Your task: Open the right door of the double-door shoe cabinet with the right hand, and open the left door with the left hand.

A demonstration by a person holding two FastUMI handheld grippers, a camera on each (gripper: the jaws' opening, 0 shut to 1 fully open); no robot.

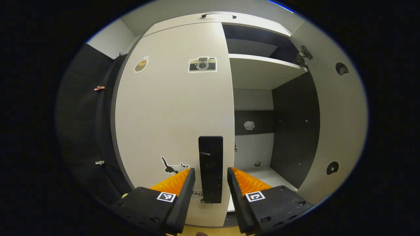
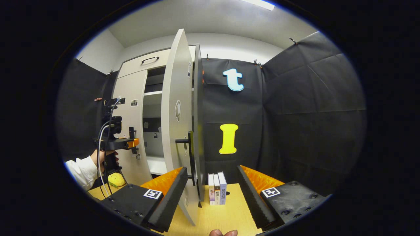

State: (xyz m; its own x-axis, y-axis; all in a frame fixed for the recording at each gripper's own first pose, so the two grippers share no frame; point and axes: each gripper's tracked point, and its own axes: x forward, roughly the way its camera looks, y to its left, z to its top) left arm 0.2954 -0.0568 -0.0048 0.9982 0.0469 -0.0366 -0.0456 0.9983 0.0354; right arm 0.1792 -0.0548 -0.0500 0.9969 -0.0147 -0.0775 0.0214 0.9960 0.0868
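Currently, in the left gripper view, the left door [image 1: 170, 108] of the shoe cabinet [image 1: 262, 26] is standing closed. It is carrying four stickers: a hand-like one [image 1: 141, 64] at upper left, a camera [image 1: 202, 64] at upper right, a black-and-white cat [image 1: 174, 167] low down, and a round one with writing half hidden behind the gripper; the letters "LOV" are showing, the rest cannot be read. The left gripper [image 1: 211, 175] is sitting with its fingers spread to either side of the door's black upright handle [image 1: 210, 168], a gap showing on each side, so nothing is being gripped. To the right, the cabinet's right half is lying open: one white shelf [image 1: 262, 70], a dark side panel [image 1: 295, 131], a small pale sticker [image 1: 249, 125] on the back wall. The right door [image 1: 338, 131] is swinging far out, showing two round hinge cups.

Moving to the right gripper view: at far left a hand [image 2: 104, 156] in a white sleeve is holding the left gripper against the left door, with a yellow soft object [image 2: 115, 179] below it on the wooden table [image 2: 226, 216]. The right door is standing edge-on at centre, its handle [image 2: 183, 141] projecting sideways. The right gripper [image 2: 211, 182] is hanging spread wide, the door edge between its fingers but not pressed. Three books [image 2: 217, 188] are standing upright just behind, spines too small to read.
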